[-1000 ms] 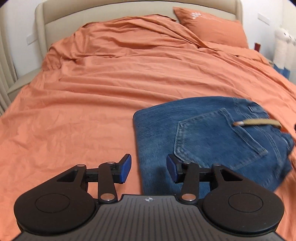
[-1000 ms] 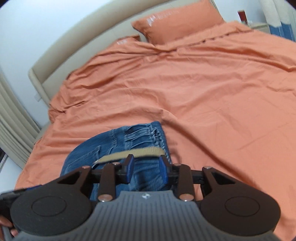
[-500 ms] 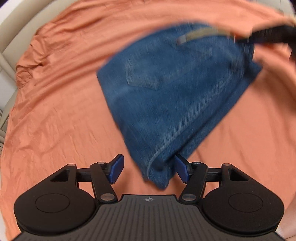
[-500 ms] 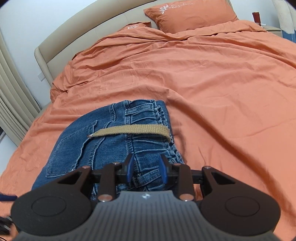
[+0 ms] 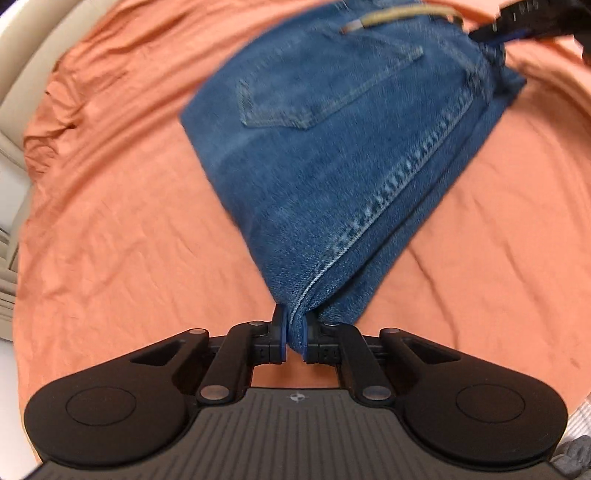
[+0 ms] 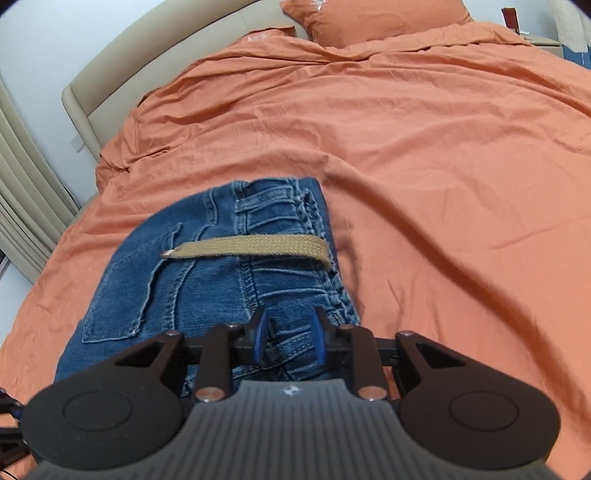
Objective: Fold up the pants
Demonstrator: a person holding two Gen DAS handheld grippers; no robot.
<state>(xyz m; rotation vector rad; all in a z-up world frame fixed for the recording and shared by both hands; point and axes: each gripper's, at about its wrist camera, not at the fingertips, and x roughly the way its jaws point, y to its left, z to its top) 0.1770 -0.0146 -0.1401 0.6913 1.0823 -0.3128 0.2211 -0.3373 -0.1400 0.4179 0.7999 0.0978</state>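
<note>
Folded blue jeans (image 5: 332,147) lie on the orange bedsheet (image 5: 129,221), back pocket up, with a tan belt (image 6: 251,249) across the waistband. My left gripper (image 5: 294,338) is shut on the near corner of the jeans, denim bunched between its blue pads. My right gripper (image 6: 288,338) is at the waistband end of the jeans (image 6: 207,288), its pads a little apart with denim between them; it also shows in the left wrist view (image 5: 532,22) at the top right.
The bed has a beige headboard (image 6: 122,62) and an orange pillow (image 6: 369,18) at the far end. A ribbed radiator-like panel (image 6: 22,192) stands left of the bed. A nightstand (image 6: 546,38) is at the far right.
My left gripper swung round to the jeans' corner and closed on it. My right gripper moved in over the waistband end.
</note>
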